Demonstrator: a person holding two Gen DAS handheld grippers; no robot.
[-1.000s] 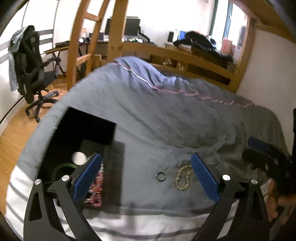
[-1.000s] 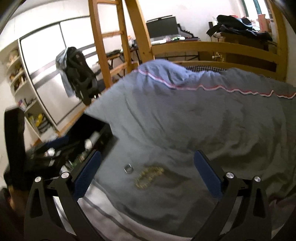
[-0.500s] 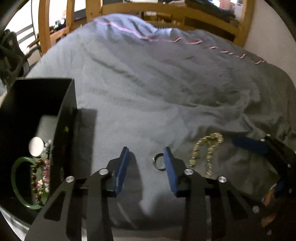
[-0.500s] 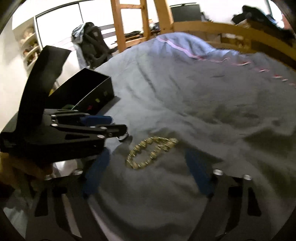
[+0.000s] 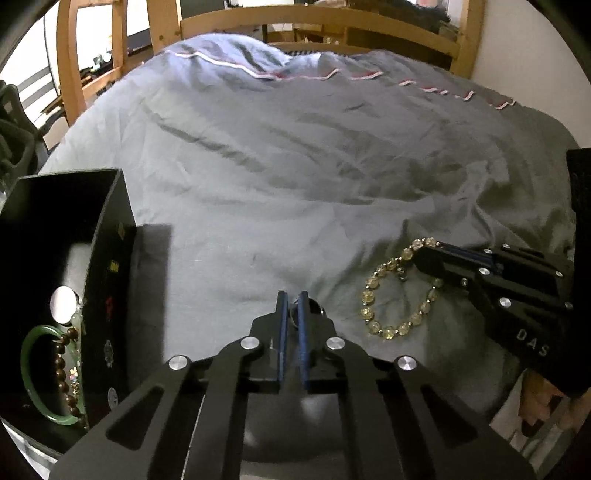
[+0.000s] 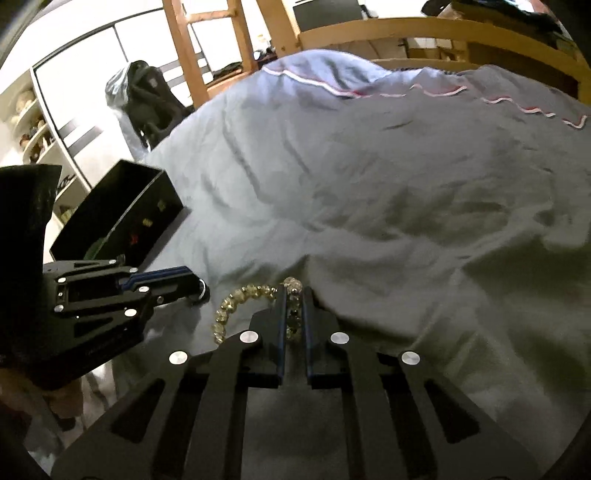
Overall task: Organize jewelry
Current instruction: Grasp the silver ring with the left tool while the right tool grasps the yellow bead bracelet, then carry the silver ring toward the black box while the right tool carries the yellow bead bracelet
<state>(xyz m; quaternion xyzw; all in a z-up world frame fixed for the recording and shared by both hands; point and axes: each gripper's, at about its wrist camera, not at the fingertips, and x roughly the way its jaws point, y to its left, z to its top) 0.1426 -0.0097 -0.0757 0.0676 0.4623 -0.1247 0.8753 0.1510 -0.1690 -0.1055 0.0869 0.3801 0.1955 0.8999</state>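
My left gripper (image 5: 292,301) is shut on a dark metal ring (image 5: 313,307) that lies on the grey duvet (image 5: 295,166). My right gripper (image 6: 294,295) is shut on a yellow bead bracelet (image 6: 236,306), which also shows in the left wrist view (image 5: 384,299) as a loop on the duvet. A black jewelry box (image 5: 107,295) stands open at the left and holds a green bangle (image 5: 31,373), a brown bead bracelet (image 5: 62,373) and a round white piece (image 5: 62,308). The box also shows in the right wrist view (image 6: 140,218).
The wooden bed frame (image 5: 332,22) runs along the far side of the duvet. A ladder (image 6: 188,48) and a black office chair with clothes on it (image 6: 147,99) stand beyond the bed at the left. Shelves (image 6: 33,140) line the left wall.
Both grippers came down to the duvet and shut. The left one closed on the ring, the right one closed on the yellow bead bracelet.
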